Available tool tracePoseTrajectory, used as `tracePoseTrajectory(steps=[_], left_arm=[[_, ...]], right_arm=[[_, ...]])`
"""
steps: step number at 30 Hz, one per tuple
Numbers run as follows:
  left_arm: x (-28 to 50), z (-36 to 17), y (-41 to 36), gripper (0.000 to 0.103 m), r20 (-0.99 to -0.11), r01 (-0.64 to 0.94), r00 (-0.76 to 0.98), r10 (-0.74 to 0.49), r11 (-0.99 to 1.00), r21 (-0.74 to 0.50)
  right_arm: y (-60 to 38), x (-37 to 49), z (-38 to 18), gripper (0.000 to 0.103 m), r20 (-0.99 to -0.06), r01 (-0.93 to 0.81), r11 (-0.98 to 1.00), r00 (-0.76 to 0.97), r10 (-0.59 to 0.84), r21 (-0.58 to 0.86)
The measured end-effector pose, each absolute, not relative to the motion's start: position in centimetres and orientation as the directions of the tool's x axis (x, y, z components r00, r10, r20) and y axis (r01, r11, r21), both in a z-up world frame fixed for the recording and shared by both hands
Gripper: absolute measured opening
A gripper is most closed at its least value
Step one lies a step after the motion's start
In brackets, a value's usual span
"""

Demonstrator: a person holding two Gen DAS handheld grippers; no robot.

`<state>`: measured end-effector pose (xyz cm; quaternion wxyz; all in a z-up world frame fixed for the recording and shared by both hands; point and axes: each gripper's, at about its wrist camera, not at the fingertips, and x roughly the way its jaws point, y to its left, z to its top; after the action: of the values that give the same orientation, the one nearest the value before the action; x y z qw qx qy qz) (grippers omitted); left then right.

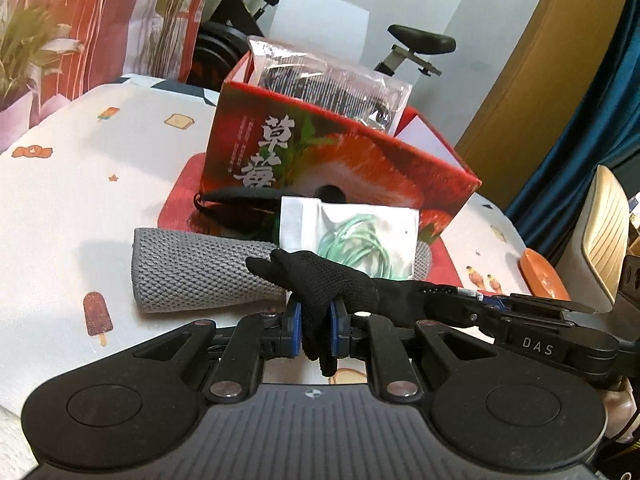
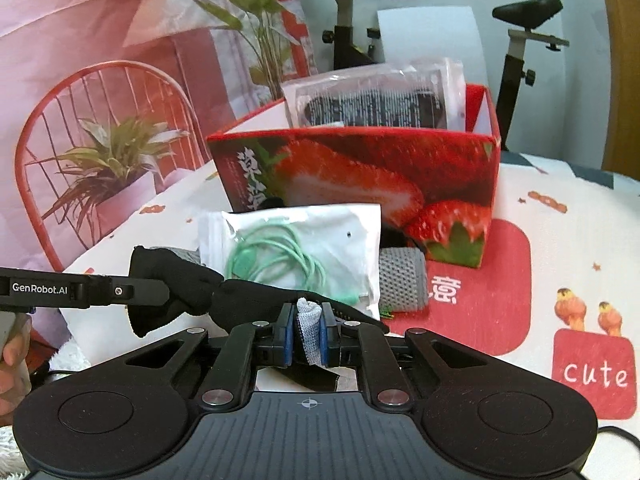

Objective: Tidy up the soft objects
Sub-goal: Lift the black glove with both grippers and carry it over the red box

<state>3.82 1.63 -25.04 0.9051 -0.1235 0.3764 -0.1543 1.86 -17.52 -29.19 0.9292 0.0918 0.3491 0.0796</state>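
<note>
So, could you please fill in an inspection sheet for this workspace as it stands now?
Surface: printed tablecloth with ice lollies and a red patch.
Job's things: black glove stretched between both grippers; grey mesh roll lying in front of the strawberry box.
Clutter: white pouch leaning on the roll; clear packet standing in the box; orange object, unclear.
Grippers: left gripper jaws shut on the glove; right gripper jaws shut on its grey-lined cuff.
Cables: green cord coiled inside the pouch.
Surroundings: exercise bike, plant backdrop, blue curtain.
</note>
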Motion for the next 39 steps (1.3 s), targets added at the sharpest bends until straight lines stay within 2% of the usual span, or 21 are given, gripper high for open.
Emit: tracePoseTrajectory(steps=[27, 39], left_arm=[[4.9, -20.6, 1.5, 0.015, -0.542, 0.251, 0.748, -0.383, 0.919, -0.303], [10.4, -16.0, 1.2, 0.015, -0.443, 0.303, 0.807, -0.391, 0.917, -0.258]], right_arm=[[-17.9, 2.4, -23.2, 0.01, -0.545, -0.092, 0.97, 0.814, 0.203, 0.224], [-20.0, 7.9, -17.1, 0.01, -0.427, -0.123, 0.98, 0.886, 0.178, 0.153]])
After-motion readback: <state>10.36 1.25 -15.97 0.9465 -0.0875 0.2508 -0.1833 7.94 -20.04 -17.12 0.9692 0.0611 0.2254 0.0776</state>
